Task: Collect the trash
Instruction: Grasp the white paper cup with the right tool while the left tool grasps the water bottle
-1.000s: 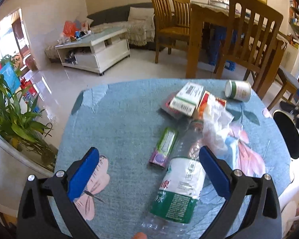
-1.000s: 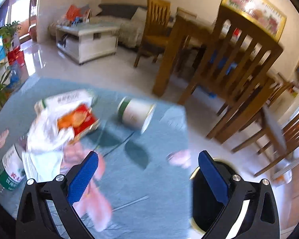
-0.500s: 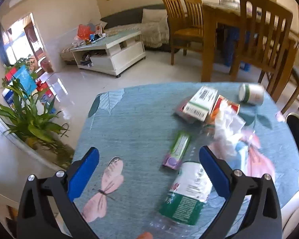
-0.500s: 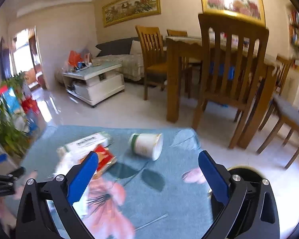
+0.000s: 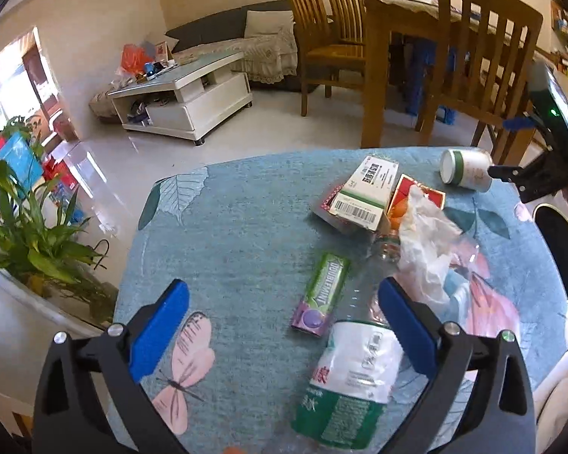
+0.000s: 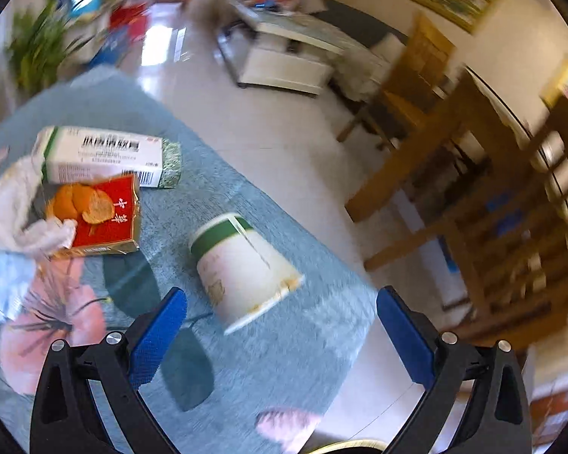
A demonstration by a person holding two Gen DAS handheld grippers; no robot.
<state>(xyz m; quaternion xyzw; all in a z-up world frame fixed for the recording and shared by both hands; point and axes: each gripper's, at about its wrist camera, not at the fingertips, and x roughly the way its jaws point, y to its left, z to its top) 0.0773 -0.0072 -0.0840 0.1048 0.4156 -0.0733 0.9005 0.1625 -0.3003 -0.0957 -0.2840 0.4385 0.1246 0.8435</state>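
Note:
Trash lies on a round table under a teal flowered cloth (image 5: 238,234). A clear plastic bottle (image 5: 354,370) with a green and white label lies near my open left gripper (image 5: 284,325), partly between its fingers. A green gum pack (image 5: 322,295), crumpled white tissue (image 5: 424,242), a white and green carton (image 5: 367,193) and a red box (image 6: 106,223) with orange peel lie beyond. A tipped paper cup (image 6: 242,265) lies just ahead of my open right gripper (image 6: 280,325), which also shows at the right edge of the left wrist view (image 5: 537,178).
A dark round bin opening (image 5: 560,253) sits off the table's right edge. Wooden chairs (image 5: 477,75) and a dining table (image 5: 397,11) stand behind. A white coffee table (image 5: 185,102) is farther back, and a potted plant (image 5: 30,234) stands at the left.
My right gripper has swung down and in toward the paper cup, which now looms large just ahead of its fingers. The left gripper has drawn back slightly from the bottle.

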